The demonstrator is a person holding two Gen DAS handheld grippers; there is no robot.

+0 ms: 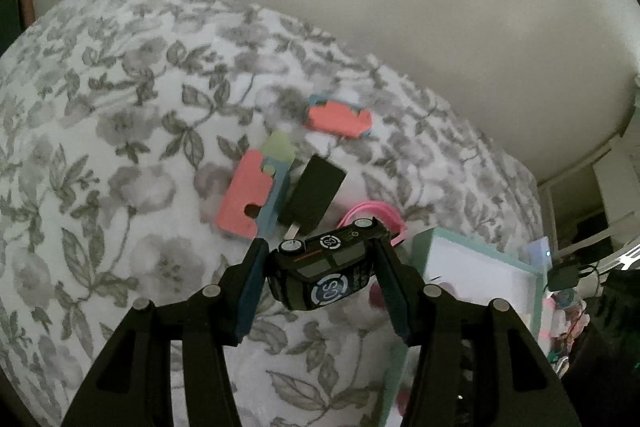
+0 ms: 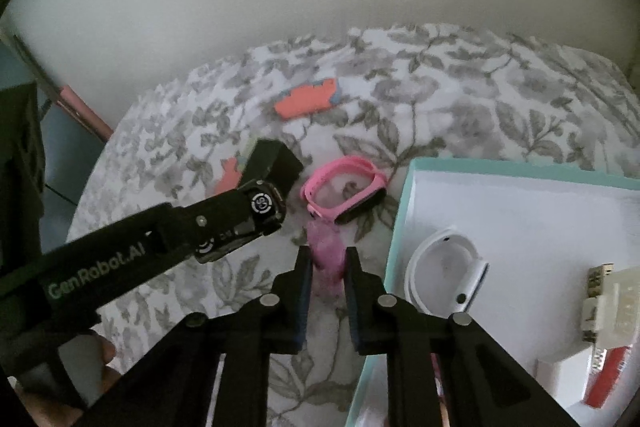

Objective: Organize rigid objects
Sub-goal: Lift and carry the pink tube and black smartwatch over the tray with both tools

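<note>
In box [image 2: 404, 195]: white band [image 2: 444, 275] | left gripper [image 1: 320, 259] pinching toy car [image 1: 324, 271] | right gripper [image 2: 328, 259] pinching pink toy [image 2: 326, 247] | left on bedspread [image 1: 120, 147]: pink band [image 2: 344, 191], foam pieces [image 1: 248, 195]

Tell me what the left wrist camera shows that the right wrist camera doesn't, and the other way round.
Only the left wrist view shows the pale green foam piece. Only the right wrist view shows the white plastic wristband inside the teal-rimmed white box, and the right gripper shut on a translucent pink object. Both show the black toy car in the left gripper, and the pink wristband.
</note>
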